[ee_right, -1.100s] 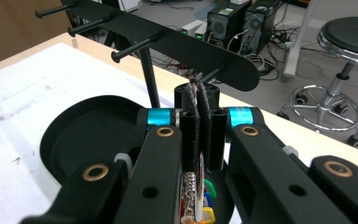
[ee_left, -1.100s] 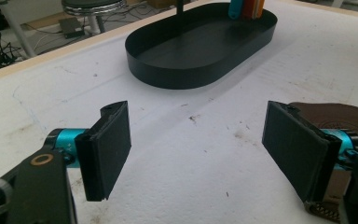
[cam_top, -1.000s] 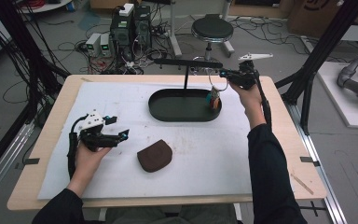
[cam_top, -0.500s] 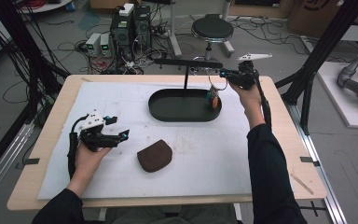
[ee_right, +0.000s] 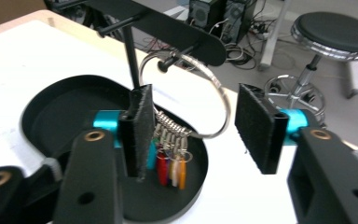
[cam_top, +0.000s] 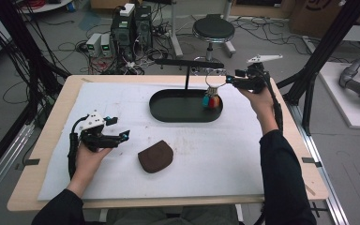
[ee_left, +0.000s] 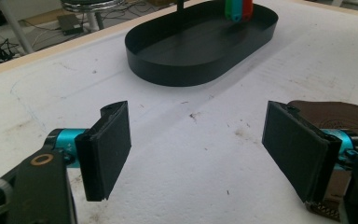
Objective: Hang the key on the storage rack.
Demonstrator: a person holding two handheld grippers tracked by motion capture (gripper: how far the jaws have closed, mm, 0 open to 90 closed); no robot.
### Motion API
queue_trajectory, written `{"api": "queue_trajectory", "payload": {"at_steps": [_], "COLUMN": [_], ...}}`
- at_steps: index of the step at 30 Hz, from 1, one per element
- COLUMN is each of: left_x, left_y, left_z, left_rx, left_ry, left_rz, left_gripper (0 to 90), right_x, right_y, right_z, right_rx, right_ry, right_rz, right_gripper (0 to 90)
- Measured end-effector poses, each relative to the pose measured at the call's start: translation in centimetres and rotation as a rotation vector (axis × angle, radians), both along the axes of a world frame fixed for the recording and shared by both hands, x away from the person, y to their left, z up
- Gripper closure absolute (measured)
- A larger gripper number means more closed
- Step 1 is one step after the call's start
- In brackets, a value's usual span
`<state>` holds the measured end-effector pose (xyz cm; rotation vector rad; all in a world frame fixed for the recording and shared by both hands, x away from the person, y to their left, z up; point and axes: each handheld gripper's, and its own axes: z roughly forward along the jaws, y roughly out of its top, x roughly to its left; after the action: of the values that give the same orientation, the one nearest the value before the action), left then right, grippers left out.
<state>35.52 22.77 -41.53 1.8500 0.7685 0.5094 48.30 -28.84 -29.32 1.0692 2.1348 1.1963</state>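
Note:
A silver key ring (ee_right: 214, 84) with several coloured tags (ee_right: 170, 165) hangs from a peg (ee_right: 170, 59) of the black stand (cam_top: 187, 62) in the oval black tray (cam_top: 168, 115). My right gripper (cam_top: 229, 80) is at the ring (cam_top: 214, 80). Its jaws have just been opening and now stand apart with the ring between them, the pads (ee_right: 256, 126) off it. My left gripper (cam_top: 119, 129) rests low over the white mat, open and holding nothing. It lies left of a brown leather pouch (cam_top: 155, 156), whose edge shows behind the right jaw (ee_left: 345, 114).
A white mat (cam_top: 262, 154) covers most of the wooden table. Beyond the far edge stand a stool (cam_top: 212, 29), computer boxes (cam_top: 131, 26) and loose cables. Black frame posts (cam_top: 323, 56) rise at the table's right and left sides.
The right gripper's jaws have parted from the key ring, which stays hanging on the stand's peg. The left hand and the pouch have kept still.

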Motion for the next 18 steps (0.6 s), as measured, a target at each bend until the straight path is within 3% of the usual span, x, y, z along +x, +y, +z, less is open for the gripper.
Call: {"api": "queue_trajectory", "payload": {"at_steps": [3,9,10,11,13,18], "left_x": [0.1,0.2,0.2,0.2,0.2,0.1], "left_y": [0.1,0.2,0.2,0.2,0.1,-0.1], "left_z": [0.0,0.2,0.3,0.3,0.4,0.4], "left_rx": [-0.005,-0.018,-0.021,-0.021,-0.014,-0.009], "left_ry": [0.001,0.009,0.014,0.021,0.034,0.046], "left_rz": [0.007,0.009,0.009,0.011,0.015,0.018], "left_gripper": [23.7,23.7,23.7,23.7,23.7,23.7], "right_x": [-1.1,-4.3,-5.4,-5.4,-7.2,-9.2], "right_y": [-0.4,-1.8,-2.2,-2.2,-2.5,-2.8], "right_z": [0.1,-0.6,-0.9,-0.9,-1.6,-2.9], "right_rx": [0.007,0.042,0.053,0.053,0.071,0.088], "right_ry": [-0.039,-0.037,-0.013,-0.013,-0.05,-0.053], "right_rz": [0.012,0.041,0.054,0.054,0.073,0.093], "right_gripper": [46.2,44.0,40.6,40.6,40.2,39.5]}}
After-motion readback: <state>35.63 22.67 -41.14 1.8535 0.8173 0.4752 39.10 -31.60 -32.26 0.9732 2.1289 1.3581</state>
